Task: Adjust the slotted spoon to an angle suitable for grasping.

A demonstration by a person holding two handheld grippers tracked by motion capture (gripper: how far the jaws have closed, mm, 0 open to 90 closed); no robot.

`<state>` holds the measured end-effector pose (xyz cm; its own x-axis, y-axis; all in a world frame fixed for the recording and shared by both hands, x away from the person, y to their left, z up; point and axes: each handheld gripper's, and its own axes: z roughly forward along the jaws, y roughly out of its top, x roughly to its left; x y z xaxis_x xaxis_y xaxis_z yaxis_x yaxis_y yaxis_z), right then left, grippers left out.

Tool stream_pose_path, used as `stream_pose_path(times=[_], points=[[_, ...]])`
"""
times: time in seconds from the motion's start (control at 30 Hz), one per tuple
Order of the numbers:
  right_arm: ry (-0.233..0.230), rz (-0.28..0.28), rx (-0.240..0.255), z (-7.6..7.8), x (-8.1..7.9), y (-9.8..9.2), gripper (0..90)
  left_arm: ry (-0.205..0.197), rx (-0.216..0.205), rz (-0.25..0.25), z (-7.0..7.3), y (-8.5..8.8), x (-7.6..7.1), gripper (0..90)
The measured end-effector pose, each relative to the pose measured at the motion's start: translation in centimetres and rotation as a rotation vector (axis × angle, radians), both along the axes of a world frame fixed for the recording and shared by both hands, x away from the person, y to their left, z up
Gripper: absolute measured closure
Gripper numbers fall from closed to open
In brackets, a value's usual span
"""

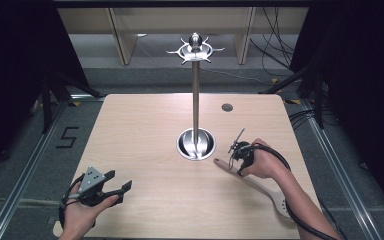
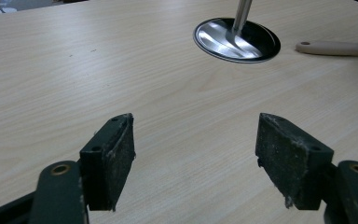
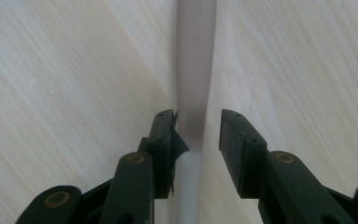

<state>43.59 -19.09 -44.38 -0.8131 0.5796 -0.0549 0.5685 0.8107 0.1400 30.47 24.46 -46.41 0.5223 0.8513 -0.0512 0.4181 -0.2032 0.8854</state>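
We've got the right tongs (image 3: 198, 128) parted over the wooden spatula's (image 1: 260, 187) handle, pads straddling it without pressing, and it's a blur up close. The spatula lies flat on the table (image 1: 145, 135) right of the stand's base (image 1: 196, 144), our forearm covering its middle. Left tongs (image 2: 195, 158) gape wide, nothing between.

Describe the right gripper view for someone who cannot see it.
The right gripper points down at a pale wooden handle lying on a light wooden table. Its two black jaws stand slightly apart, with the handle between them, closer to the left one.
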Motion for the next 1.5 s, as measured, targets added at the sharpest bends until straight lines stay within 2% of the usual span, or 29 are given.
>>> stream_pose_path(times=[0.1,0.13,0.17,0.23,0.47,0.53,0.57,0.63,0.77,0.8,1.23,1.27,1.3,1.33,1.5], points=[[-0.005,0.024,0.014,-0.3,0.5,0.8,64.7,0.002,0.000,0.007,0.0,0.0,-0.1,27.8],[-0.005,0.024,0.014,-0.3,0.5,0.8,64.7,-0.014,0.022,-0.016,0.1,0.2,0.1,27.8],[-0.001,0.019,0.019,-0.4,0.7,1.4,64.1,-0.003,0.005,-0.004,0.0,0.1,0.0,27.8],[-0.015,0.036,0.027,-0.7,1.1,1.7,64.0,-0.005,0.000,-0.005,0.0,0.0,0.1,27.8],[-0.025,0.047,0.037,-1.3,1.8,2.3,64.0,0.003,0.010,0.003,0.1,0.1,0.0,27.8],[-0.013,0.057,0.030,-1.6,2.0,2.5,63.9,-0.003,0.005,-0.005,0.0,0.1,0.1,27.8],[0.001,0.041,0.029,-1.6,2.0,2.6,63.9,-0.003,0.005,-0.006,0.0,0.0,0.1,27.8],[-0.011,0.057,0.030,-1.8,2.2,2.7,64.0,0.005,0.003,0.006,0.0,0.0,0.0,27.8],[-0.005,0.065,0.022,-1.8,2.5,2.9,64.5,-0.003,0.008,-0.011,0.0,0.1,0.1,27.8],[0.004,0.052,0.025,-1.9,2.6,3.1,65.8,-0.003,0.009,-0.011,0.0,0.0,0.1,27.8],[0.034,0.051,0.009,-2.3,3.1,3.5,65.5,-0.014,0.020,-0.029,0.0,0.1,0.3,27.8],[0.025,0.075,0.009,-2.4,3.3,3.5,65.4,-0.013,0.020,-0.029,0.0,0.1,0.3,27.8],[0.025,0.075,0.009,-2.4,3.3,3.5,65.4,-0.013,0.020,-0.029,0.0,0.1,0.3,27.8],[0.035,0.049,0.003,-2.4,3.2,3.6,65.2,-0.014,0.021,-0.031,0.0,0.1,0.3,27.8],[0.040,0.048,-0.002,-2.5,3.3,3.6,65.3,-0.013,0.024,-0.030,0.0,0.1,0.2,27.8]])
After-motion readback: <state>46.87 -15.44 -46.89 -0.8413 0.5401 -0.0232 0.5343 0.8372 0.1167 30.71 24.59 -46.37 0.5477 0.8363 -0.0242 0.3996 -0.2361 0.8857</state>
